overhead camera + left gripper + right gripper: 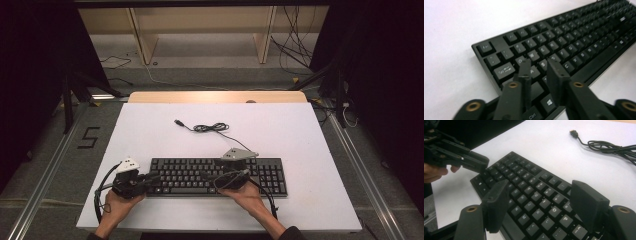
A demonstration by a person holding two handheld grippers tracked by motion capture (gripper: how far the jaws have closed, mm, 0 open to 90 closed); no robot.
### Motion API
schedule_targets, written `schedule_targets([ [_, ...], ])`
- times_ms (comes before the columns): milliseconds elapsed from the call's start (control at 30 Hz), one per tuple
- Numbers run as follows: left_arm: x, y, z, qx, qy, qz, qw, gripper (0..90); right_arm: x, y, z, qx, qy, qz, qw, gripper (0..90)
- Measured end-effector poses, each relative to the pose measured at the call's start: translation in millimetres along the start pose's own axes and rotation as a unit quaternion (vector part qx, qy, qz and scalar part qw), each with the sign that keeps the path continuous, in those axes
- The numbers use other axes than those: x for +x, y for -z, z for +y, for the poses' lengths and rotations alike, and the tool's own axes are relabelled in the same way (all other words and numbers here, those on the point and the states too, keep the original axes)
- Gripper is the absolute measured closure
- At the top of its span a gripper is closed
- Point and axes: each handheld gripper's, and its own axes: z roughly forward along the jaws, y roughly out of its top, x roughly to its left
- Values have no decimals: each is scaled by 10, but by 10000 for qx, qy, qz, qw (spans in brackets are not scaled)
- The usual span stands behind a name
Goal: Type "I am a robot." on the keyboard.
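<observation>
a black keyboard lies flat on the white table top, near the person's edge and roughly centred, its long side running left to right. its cable trails off the far side in a loose coil, the plug end lying on the bare board well apart from both grippers.

the left gripper is held at the keyboard's left end, pointing right along the key rows. in the left gripper view its jaws stand close together with only a narrow gap between them, nothing caught in that gap, the tips hovering just over the letter keys near the left end; whether they touch a key cannot be told. in the right gripper view this same gripper shows at the far corner of the keyboard, held by a hand.

the right gripper sits over the middle-right part of the keyboard, held from the near edge. in the right gripper view its jaws stand wide apart, straddling the keys on the right half of the letter block, with nothing pinched between them.
</observation>
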Motion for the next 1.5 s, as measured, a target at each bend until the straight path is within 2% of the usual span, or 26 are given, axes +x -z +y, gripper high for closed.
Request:
schedule_targets([
  [167,7,-17,-9,142,-27,-2,9999,821,22,6,-2,-1,41,17,10000,316],
  [433,11,-37,-19,335,-56,20,9994,887,33,40,-9,-47,56,44,10000,301],
  [633,3,-63,-28,478,-66,18,9988,888,40,67,-20,-56,64,48,10000,300],
  [933,10,-71,-30,500,-5,7,9987,889,48,86,-30,-64,75,62,9999,300],
  [1033,14,-85,-38,595,-16,-3,9982,890,48,89,-31,-63,75,64,9999,300],
  [1333,-3,-89,-26,606,-21,46,9981,889,64,97,-34,-58,85,80,9999,300],
  [1400,-16,-77,-18,526,-63,76,9986,886,65,97,-34,-68,88,84,9999,300],
  [1433,-24,-44,0,400,-72,73,9991,875,66,97,-33,-72,87,89,9999,300],
  [1467,-24,-44,0,400,-72,73,9991,872,66,97,-33,-72,87,89,9999,300],
  [1500,-35,-14,14,248,-103,43,9996,867,66,96,-34,-73,89,92,9999,300],
])
